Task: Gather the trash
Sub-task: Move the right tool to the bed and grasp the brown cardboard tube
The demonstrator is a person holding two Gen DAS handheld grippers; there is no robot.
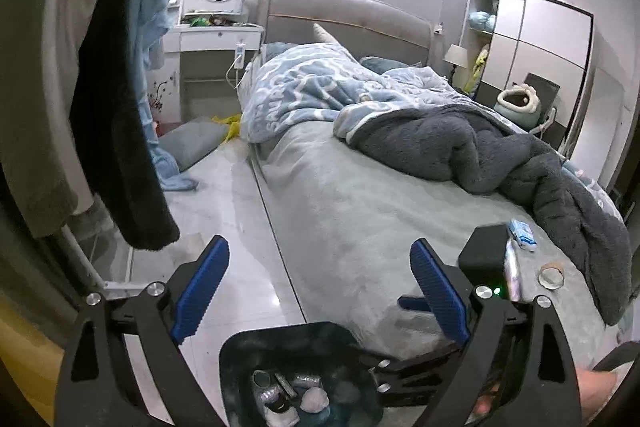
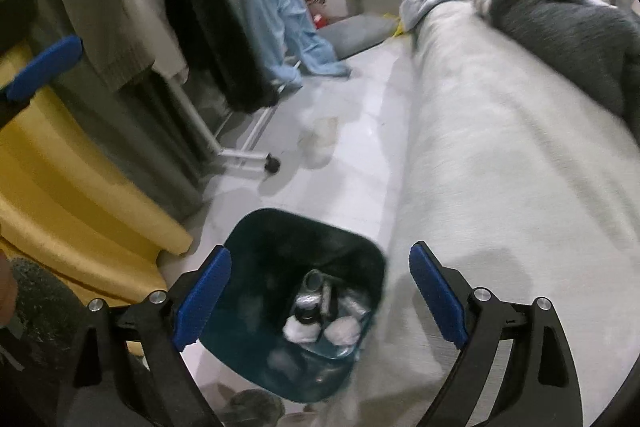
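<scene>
A dark bin (image 2: pixel 304 307) stands on the floor beside the bed and holds crumpled white tissues (image 2: pixel 340 331), a can and small dark items; it also shows in the left wrist view (image 1: pixel 296 367). My right gripper (image 2: pixel 320 291) is open and empty right above the bin. My left gripper (image 1: pixel 320 287) is open and empty over the bed's edge. On the bed lie a blue-white packet (image 1: pixel 522 233), a tape roll (image 1: pixel 552 275) and a silvery wrapper (image 1: pixel 512 269) to the right of my left gripper. The right gripper's body (image 1: pixel 484 255) shows there too.
The bed (image 1: pixel 360 211) carries a blue duvet (image 1: pixel 312 87) and a dark grey blanket (image 1: pixel 500 155). Clothes hang on a rack (image 2: pixel 208 7) at the left. A yellow piece (image 2: pixel 72 187) is near the bin. A grey cushion (image 1: pixel 192 143) lies on the floor.
</scene>
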